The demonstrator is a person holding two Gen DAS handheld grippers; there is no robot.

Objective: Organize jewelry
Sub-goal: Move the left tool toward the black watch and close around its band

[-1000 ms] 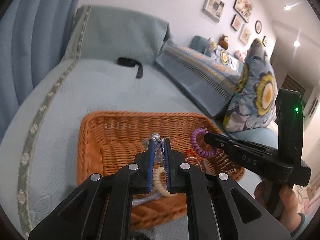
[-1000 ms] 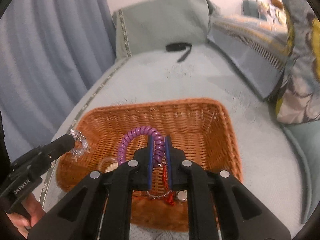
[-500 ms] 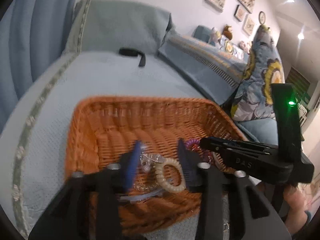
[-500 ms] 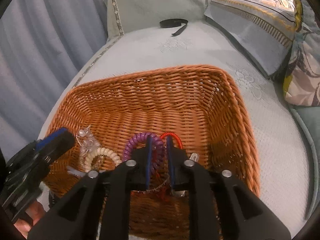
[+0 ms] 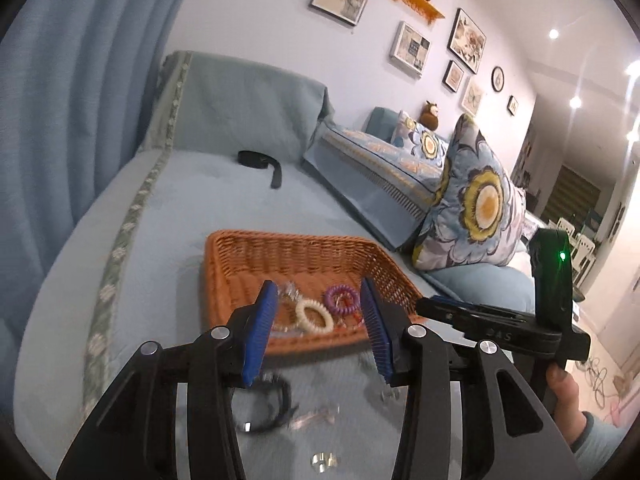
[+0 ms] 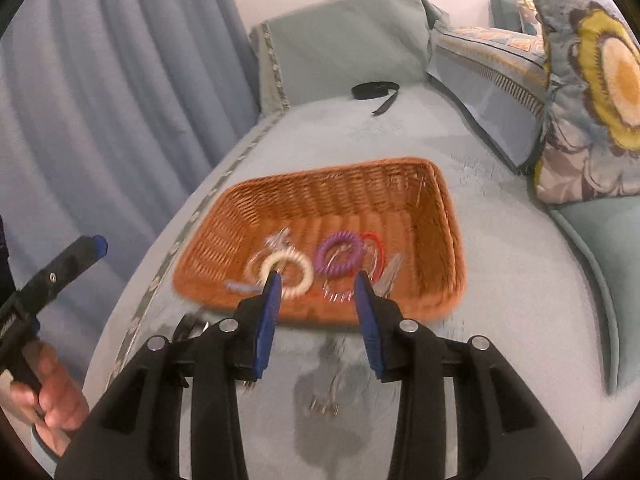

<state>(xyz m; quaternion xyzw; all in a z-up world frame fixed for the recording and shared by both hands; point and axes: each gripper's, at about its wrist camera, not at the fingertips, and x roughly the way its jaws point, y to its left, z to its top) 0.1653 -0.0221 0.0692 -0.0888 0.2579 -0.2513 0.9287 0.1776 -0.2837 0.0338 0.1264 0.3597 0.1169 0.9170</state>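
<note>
An orange wicker basket point(image 5: 240, 264) point(image 6: 320, 188) sits on the pale blue bedspread. Inside it lie a cream spiral bracelet point(image 5: 303, 314) point(image 6: 306, 270), a purple spiral bracelet point(image 5: 348, 310) point(image 6: 340, 236), a clear crystal piece point(image 5: 290, 292) point(image 6: 278, 242) and a red cord point(image 6: 376, 240). My left gripper point(image 5: 318, 292) hangs open, short of the basket's near rim, with nothing between its blue pads. My right gripper point(image 6: 318, 280) is also back from the near rim; its jaws are opening and hold nothing. On the cloth below lie a black band point(image 5: 276, 404) and small silver pieces point(image 5: 322, 460) point(image 6: 324, 406).
A black strap point(image 5: 260, 162) point(image 6: 374, 90) lies at the far end of the bedspread. A floral pillow point(image 5: 472, 208) point(image 6: 592, 100) leans at the right. Blue curtains hang along the left. A hand point(image 6: 48, 380) holds the left gripper's handle.
Both grippers opened, leaving the crystal piece and the purple spiral bracelet in the basket. Both then drew back and up, out over the basket's near rim.
</note>
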